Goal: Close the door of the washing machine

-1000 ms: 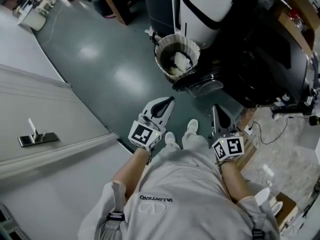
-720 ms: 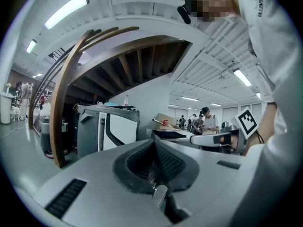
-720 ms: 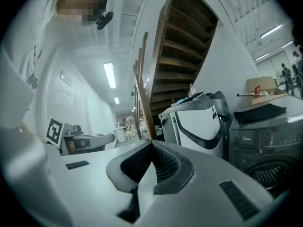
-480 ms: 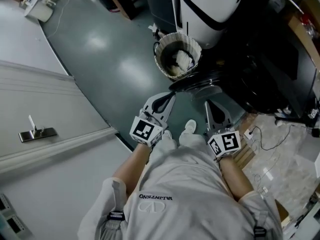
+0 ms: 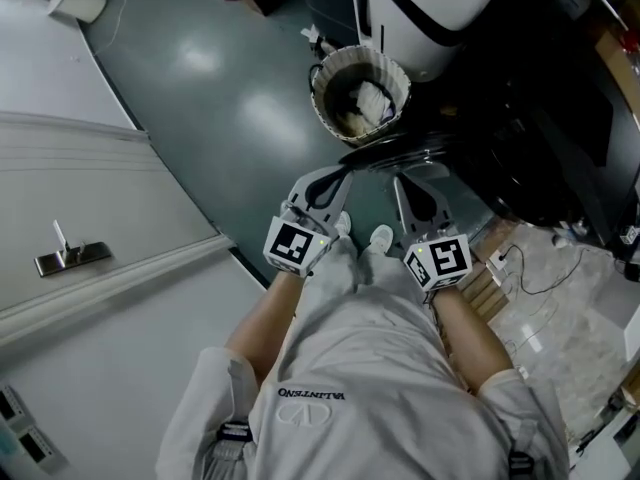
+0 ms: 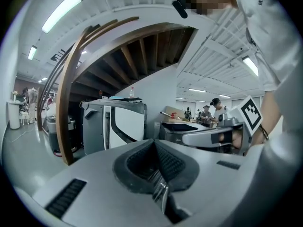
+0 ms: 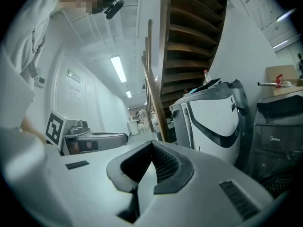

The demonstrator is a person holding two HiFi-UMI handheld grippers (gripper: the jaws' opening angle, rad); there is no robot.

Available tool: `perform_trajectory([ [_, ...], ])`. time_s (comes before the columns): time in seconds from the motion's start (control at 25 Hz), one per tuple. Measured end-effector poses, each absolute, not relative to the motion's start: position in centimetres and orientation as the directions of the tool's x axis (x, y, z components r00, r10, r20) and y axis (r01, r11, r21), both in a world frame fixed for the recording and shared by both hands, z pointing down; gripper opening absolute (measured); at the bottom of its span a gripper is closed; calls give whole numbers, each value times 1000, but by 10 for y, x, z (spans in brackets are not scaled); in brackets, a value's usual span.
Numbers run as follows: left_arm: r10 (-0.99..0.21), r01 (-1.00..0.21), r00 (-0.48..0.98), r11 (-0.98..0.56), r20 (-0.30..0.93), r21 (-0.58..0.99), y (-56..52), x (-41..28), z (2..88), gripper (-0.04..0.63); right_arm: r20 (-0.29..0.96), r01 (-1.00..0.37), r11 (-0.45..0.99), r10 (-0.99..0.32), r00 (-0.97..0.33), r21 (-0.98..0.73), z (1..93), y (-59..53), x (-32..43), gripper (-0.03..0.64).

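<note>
The black washing machine [image 5: 545, 118] stands at the right in the head view. Its dark glossy door [image 5: 385, 158] hangs open toward the floor, just under a basket. My left gripper [image 5: 342, 175] is shut and holds nothing, its tip close below the door's left end. To its right, my right gripper [image 5: 400, 183] is also shut and holds nothing, just below the door. In the left gripper view the left gripper [image 6: 154, 144] has its pads pressed together, with the dark machine [image 6: 177, 129] ahead. The right gripper [image 7: 152, 148] shows the same closed pads, with the dark machine [image 7: 279, 126] at the right edge.
A round laundry basket [image 5: 360, 88] with cloth inside stands on the green floor [image 5: 210, 98] beside the door. A white and black machine [image 5: 430, 3] rises behind it. A pale door with a lever handle [image 5: 62, 256] lies at the left. Cables [image 5: 530, 278] trail at the right.
Both grippers have moved forward, up the picture, and now sit close under the open door; the basket and the door appear nearer to them.
</note>
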State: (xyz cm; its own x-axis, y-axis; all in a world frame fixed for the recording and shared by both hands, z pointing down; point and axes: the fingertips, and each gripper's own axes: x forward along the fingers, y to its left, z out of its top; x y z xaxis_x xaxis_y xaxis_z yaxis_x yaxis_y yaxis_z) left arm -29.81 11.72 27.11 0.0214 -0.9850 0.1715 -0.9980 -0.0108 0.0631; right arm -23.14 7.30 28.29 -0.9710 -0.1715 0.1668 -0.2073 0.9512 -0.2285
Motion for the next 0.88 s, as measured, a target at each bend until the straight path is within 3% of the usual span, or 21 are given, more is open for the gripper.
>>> perform_trajectory([
  [0.44, -973, -994, 62, -40, 221, 106, 100, -341, 342, 0, 286, -152, 966, -88, -954, -211, 347, 83, -293, 11],
  [0.88, -948, -980, 160, -120, 275, 156, 73, -345, 429, 0, 383, -199, 957, -106, -918, -213, 436, 61, -270, 11],
])
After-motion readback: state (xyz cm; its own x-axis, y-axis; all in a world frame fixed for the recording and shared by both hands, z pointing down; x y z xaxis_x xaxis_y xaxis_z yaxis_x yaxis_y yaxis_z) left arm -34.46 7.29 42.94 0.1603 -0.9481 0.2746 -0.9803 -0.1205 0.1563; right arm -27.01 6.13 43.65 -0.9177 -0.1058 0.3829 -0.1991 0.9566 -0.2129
